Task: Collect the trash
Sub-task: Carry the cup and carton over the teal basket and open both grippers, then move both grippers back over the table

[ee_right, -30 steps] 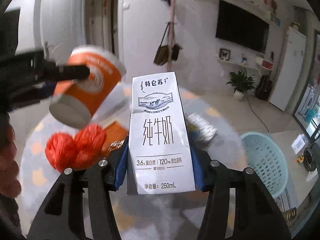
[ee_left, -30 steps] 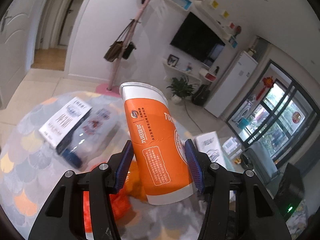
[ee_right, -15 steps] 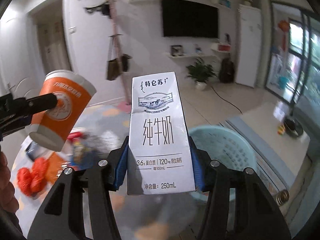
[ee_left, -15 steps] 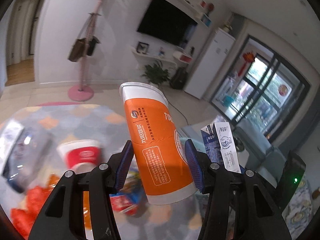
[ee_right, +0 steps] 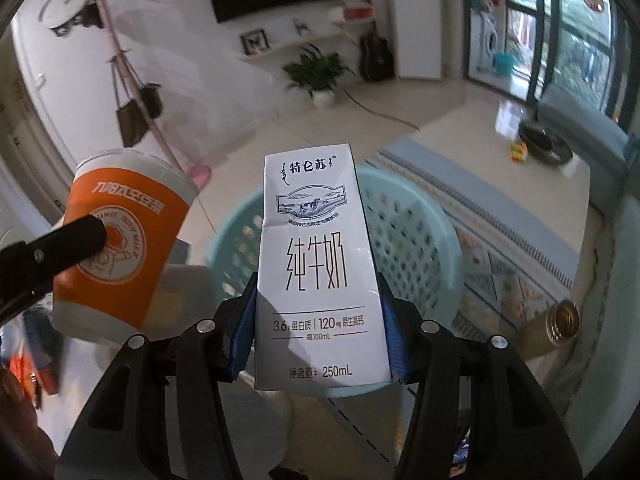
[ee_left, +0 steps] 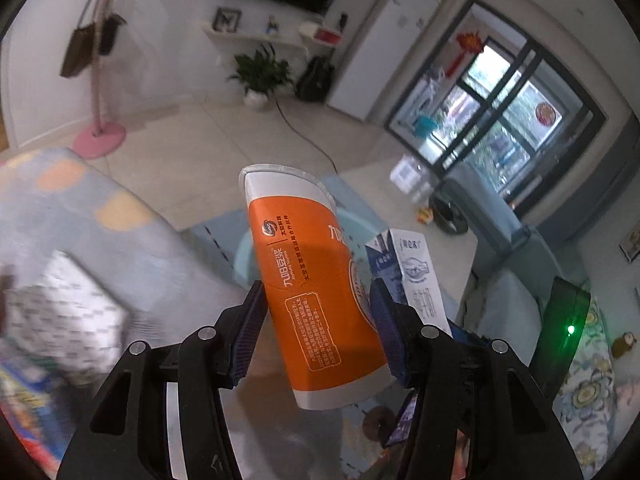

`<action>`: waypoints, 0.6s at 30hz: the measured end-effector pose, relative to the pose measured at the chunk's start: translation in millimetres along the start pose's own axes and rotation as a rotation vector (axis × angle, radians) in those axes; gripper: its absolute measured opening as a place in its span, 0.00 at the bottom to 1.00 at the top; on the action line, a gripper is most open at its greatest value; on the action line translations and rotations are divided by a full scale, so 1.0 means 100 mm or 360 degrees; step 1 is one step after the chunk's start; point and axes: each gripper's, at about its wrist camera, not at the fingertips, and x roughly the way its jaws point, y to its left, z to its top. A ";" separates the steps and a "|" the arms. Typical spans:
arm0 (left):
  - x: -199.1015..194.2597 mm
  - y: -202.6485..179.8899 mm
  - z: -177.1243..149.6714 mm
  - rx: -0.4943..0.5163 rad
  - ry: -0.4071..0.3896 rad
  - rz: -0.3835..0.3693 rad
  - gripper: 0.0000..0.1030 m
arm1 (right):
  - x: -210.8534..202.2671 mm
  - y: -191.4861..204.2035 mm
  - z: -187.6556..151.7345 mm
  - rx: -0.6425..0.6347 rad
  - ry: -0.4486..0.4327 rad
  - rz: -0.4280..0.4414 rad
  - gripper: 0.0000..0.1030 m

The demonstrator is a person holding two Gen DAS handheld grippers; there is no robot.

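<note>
My left gripper (ee_left: 318, 332) is shut on an orange and white paper cup (ee_left: 312, 292), held tilted in the air. My right gripper (ee_right: 318, 320) is shut on a white 250 mL milk carton (ee_right: 316, 264), held upright. A light blue plastic basket (ee_right: 416, 240) stands on the floor right behind and below the carton. In the left wrist view the basket's rim (ee_left: 242, 252) shows behind the cup, and the carton (ee_left: 416, 276) shows to its right. In the right wrist view the cup (ee_right: 120, 240) is at the left.
A patterned table (ee_left: 80, 248) with a white box (ee_left: 68, 312) and blurred trash lies at the left. A coat stand (ee_left: 98, 80), a plant (ee_left: 260, 72), a low table (ee_right: 520, 184) and a sofa (ee_left: 520, 320) surround the basket.
Both grippers have swung right, away from the table and towards the basket. The basket now sits directly behind the carton. Cup and carton stay gripped.
</note>
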 end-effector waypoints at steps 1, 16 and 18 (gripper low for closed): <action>0.06 -0.01 -0.01 0.0008 0.0022 0.0002 0.50 | 0.05 -0.05 -0.03 0.0018 0.0022 -0.0012 0.50; -0.22 -0.07 -0.22 0.0080 -0.0058 0.0047 0.53 | -0.07 -0.13 -0.03 0.0058 -0.0033 0.0037 0.50; -0.33 -0.09 -0.22 0.0083 -0.0093 0.0048 0.53 | -0.18 -0.06 -0.03 0.0043 -0.0058 0.0065 0.50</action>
